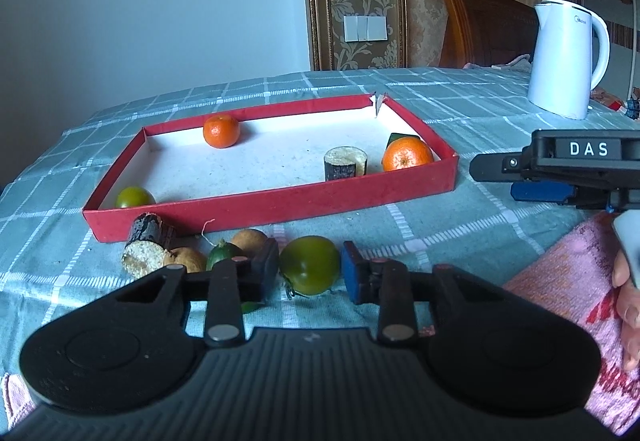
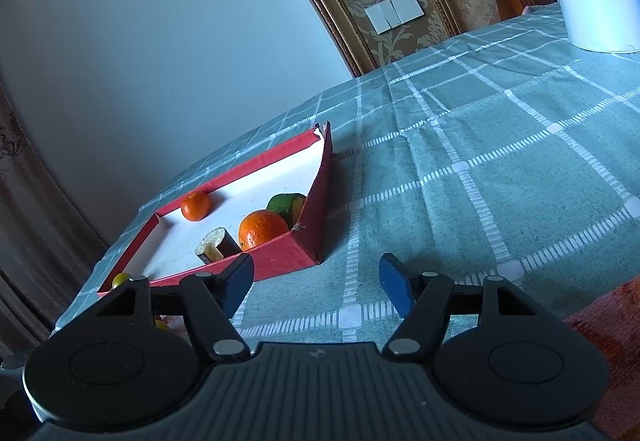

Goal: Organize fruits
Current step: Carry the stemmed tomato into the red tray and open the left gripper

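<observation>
A shallow red box (image 1: 280,201) lies on the checked cloth. It holds two oranges (image 1: 221,130) (image 1: 407,156), a cut log-like piece (image 1: 344,163) and a green fruit (image 1: 135,197). In front of the box lie a green tomato (image 1: 309,265), a small dark green fruit (image 1: 224,255), two brown fruits (image 1: 249,241) and another log-like piece (image 1: 146,247). My left gripper (image 1: 310,275) is open, its fingers either side of the green tomato, not touching it. My right gripper (image 2: 316,285) is open and empty over the cloth, right of the red box (image 2: 280,261).
A white electric kettle (image 1: 566,59) stands at the back right of the table. A pink towel (image 1: 568,281) lies at the near right edge. The right gripper's body (image 1: 560,169) hangs right of the box. A wall is behind the table.
</observation>
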Available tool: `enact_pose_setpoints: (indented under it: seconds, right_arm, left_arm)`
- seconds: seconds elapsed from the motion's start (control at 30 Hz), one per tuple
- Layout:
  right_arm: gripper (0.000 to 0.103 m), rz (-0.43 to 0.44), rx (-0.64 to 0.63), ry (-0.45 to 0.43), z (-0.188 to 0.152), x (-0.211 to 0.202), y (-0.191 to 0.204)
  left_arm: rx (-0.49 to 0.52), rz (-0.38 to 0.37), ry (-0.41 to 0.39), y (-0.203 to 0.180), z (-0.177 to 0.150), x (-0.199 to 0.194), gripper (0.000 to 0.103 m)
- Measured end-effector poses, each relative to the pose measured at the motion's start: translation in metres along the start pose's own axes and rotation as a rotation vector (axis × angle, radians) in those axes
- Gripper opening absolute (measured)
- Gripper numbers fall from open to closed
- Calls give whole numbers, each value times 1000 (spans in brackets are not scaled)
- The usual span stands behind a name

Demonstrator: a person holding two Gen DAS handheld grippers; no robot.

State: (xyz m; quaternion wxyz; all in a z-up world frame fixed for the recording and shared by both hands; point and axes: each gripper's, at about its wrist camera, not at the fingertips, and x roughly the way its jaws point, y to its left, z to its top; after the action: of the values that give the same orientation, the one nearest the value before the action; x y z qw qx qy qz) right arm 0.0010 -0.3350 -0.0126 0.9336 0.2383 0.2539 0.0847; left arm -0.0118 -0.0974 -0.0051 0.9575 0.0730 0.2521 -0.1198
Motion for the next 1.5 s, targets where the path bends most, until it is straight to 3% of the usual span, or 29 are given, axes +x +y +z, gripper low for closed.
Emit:
enact_pose_setpoints:
  seconds: [0.17,0.3,0.57,0.8,1.1,1.5]
  right_arm:
    - [69,-5,3,-3,0,-1,0]
    - [69,-7,3,-4,0,-1,0]
    - [69,-6,4,-3,0,-1,0]
    - [69,-6,4,-4,0,-1,0]
    - [69,-6,5,-4,0,-1,0]
    - [69,-10,6,-5,1,-2,1]
  left_arm:
    - [-9,-17,-10,1,1,-6,30]
    - [6,-9,-61,0,11,-19,30]
    - [2,75,-130,24,51,-9,30]
    - [-56,144,-73,56,69,33,30]
    - [-116,188,63,80,56,79,30]
    - [-91,193,51,77,52,80,31]
